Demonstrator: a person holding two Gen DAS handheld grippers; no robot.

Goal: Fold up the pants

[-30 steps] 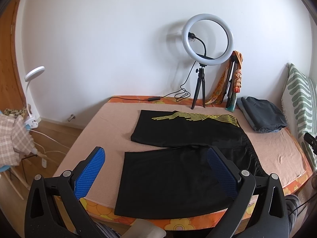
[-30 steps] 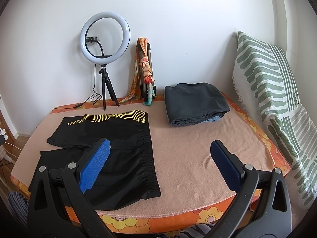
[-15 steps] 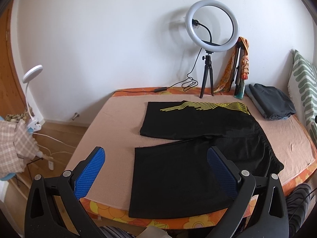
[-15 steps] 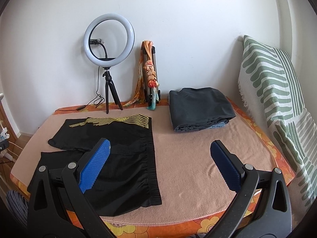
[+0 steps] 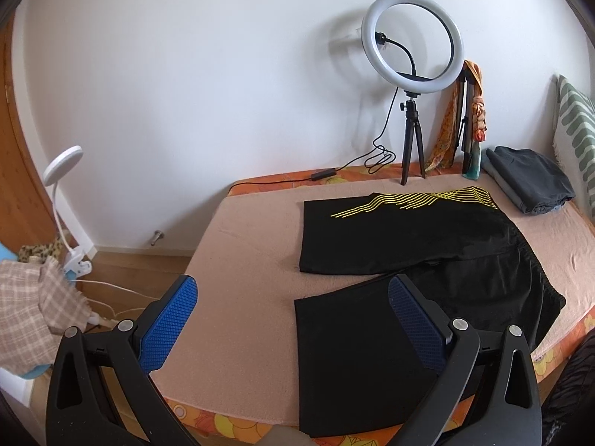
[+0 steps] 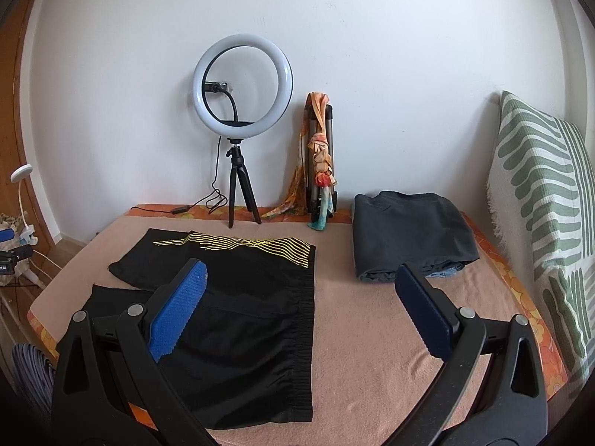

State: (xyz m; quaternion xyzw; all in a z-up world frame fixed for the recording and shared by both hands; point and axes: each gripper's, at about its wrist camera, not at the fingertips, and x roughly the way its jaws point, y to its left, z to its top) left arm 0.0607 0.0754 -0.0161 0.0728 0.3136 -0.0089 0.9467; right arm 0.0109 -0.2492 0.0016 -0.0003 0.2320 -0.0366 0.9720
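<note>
Pants point(image 5: 416, 260) are lying flat and unfolded on the bed point(image 5: 245, 252). I am holding both sets of fingers point(image 5: 171, 319) point(image 6: 424, 312) spread, gripping nothing; I judge pinching waistband and hem corners together keeps the fold square.

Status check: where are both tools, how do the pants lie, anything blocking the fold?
Left tool open, right tool open, both empty above the bed. Black pants spread flat, unfolded. Folded grey stack beside them, apart.
</note>
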